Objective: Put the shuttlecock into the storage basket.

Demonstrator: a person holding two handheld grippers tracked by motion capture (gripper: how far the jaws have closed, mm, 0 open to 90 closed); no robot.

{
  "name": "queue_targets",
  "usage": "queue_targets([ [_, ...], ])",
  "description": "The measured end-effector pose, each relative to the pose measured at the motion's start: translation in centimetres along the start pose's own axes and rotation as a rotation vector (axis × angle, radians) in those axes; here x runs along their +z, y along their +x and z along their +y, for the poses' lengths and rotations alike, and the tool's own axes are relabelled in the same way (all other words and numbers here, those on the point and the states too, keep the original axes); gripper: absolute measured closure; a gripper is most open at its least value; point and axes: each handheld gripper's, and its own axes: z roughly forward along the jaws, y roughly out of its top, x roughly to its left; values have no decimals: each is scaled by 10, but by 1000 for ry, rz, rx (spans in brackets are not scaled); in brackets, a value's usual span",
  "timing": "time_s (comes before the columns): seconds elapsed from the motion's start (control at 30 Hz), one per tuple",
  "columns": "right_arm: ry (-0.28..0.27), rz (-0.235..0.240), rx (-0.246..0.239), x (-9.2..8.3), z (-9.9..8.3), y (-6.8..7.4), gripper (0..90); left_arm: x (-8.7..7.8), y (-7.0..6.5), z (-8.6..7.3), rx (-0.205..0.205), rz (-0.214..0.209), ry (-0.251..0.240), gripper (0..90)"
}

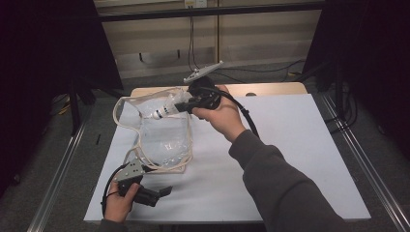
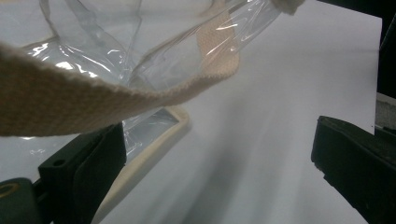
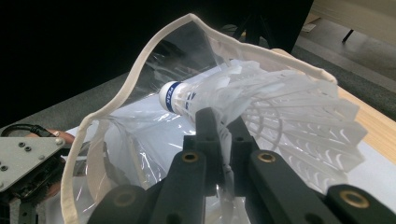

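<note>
A white feather shuttlecock (image 1: 164, 110) with a blue-banded cork (image 3: 175, 95) is clamped by its feathers in my right gripper (image 1: 182, 107), which is shut on it. It hangs at the raised mouth of a clear plastic bag (image 1: 164, 142) with cream trim (image 3: 140, 60), cork pointing into the opening. In the right gripper view the jaws (image 3: 219, 123) pinch the shuttlecock (image 3: 280, 102) near its skirt. My left gripper (image 1: 157, 184) rests at the bag's near corner, jaws wide apart. A cream strap (image 2: 93, 98) of the bag (image 2: 116, 51) crosses above its left jaw; nothing sits between the pads (image 2: 219, 158).
A white mat (image 1: 290, 145) covers the table, and a strip of wooden top (image 1: 270, 88) shows at the back. Metal rails (image 1: 358, 154) run along both sides on the floor. The left gripper's grey plate (image 3: 23, 156) appears beyond the bag.
</note>
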Motion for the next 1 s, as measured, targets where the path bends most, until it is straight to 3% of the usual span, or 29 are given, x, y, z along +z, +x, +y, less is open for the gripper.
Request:
queue_targets([
  [1.0,52,-2,-28,36,-4,12,870,0,-1,0,-3,-5,-7,32],
])
